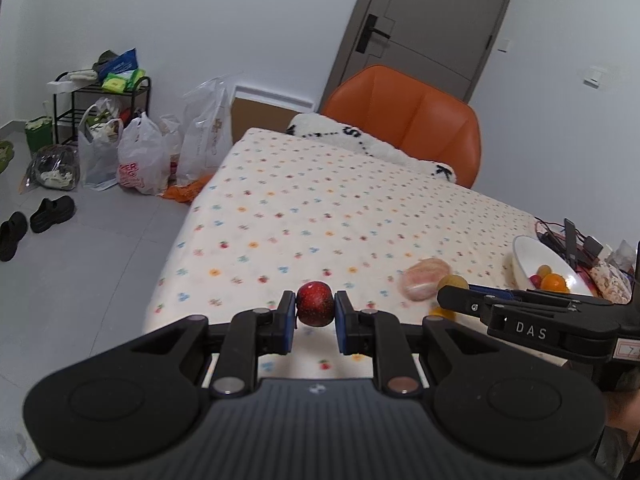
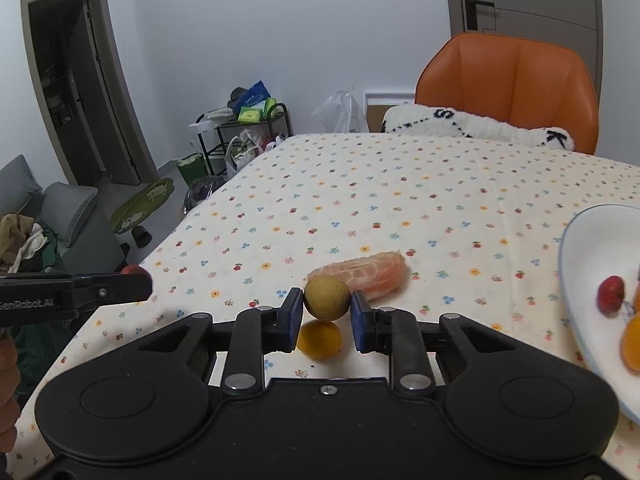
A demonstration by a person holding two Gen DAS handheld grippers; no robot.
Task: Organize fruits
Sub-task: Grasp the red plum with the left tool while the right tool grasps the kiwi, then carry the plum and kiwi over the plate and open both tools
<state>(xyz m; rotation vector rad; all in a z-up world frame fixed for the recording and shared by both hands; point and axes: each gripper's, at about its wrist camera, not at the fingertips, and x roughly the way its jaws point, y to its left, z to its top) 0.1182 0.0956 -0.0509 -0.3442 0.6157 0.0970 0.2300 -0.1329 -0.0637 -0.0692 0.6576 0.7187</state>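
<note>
An orange chair [image 2: 512,88] stands behind the table, with a white fluffy cushion [image 2: 476,124] in front of it. A grey door [image 1: 432,28] is closed. On the floor near a black rack [image 1: 104,104] are plastic bags [image 1: 138,160] and black shoes [image 1: 52,208].

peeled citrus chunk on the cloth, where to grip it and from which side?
Judgement: take the peeled citrus chunk across its short width at mid-length, coming from above. It lies flat and elongated, so the long axis looks too wide. The yellow fruit sits clear of it, nearer the camera.
</note>
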